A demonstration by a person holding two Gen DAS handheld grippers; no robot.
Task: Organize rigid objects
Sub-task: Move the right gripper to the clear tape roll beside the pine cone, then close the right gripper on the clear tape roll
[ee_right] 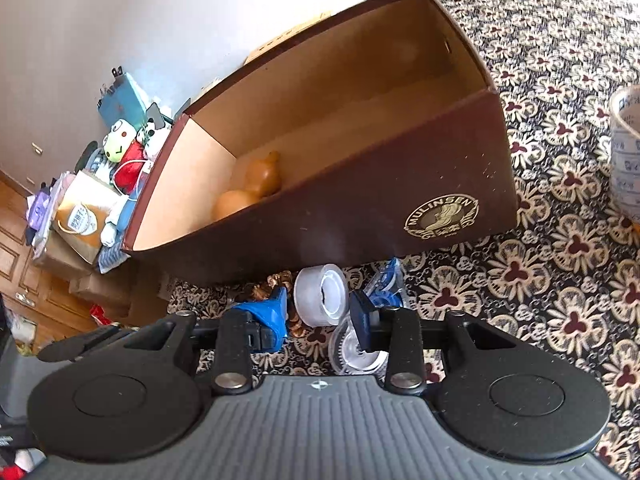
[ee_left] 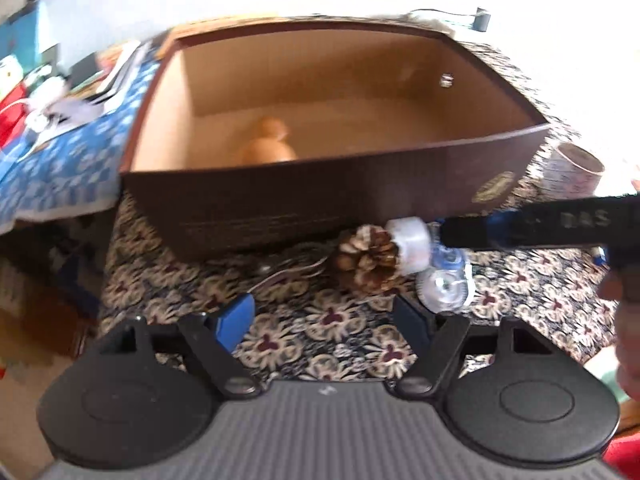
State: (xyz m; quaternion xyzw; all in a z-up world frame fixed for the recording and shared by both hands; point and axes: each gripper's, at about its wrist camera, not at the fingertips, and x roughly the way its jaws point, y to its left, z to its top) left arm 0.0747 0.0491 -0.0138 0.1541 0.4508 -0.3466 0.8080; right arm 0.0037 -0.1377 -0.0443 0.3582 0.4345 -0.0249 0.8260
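Observation:
A brown cardboard box [ee_left: 280, 208] [ee_right: 360, 216] stands open on the patterned cloth, with an orange gourd [ee_left: 266, 146] [ee_right: 256, 184] inside at its near left. In front of the box lie a pine cone [ee_left: 366, 260] and a clear correction-tape dispenser [ee_left: 444, 280] [ee_right: 360, 350]. My right gripper [ee_right: 322, 314] is closed around a clear roll of tape [ee_right: 322, 294] [ee_left: 412, 246], just above the cloth beside the pine cone. My left gripper [ee_left: 324, 316] is open and empty, a little short of the pine cone.
A large patterned tape roll [ee_left: 572, 170] [ee_right: 626, 152] stands to the right of the box. A metal utensil [ee_left: 288, 270] lies on the cloth left of the pine cone. Plush toys and bags [ee_right: 120, 156] are piled left of the box.

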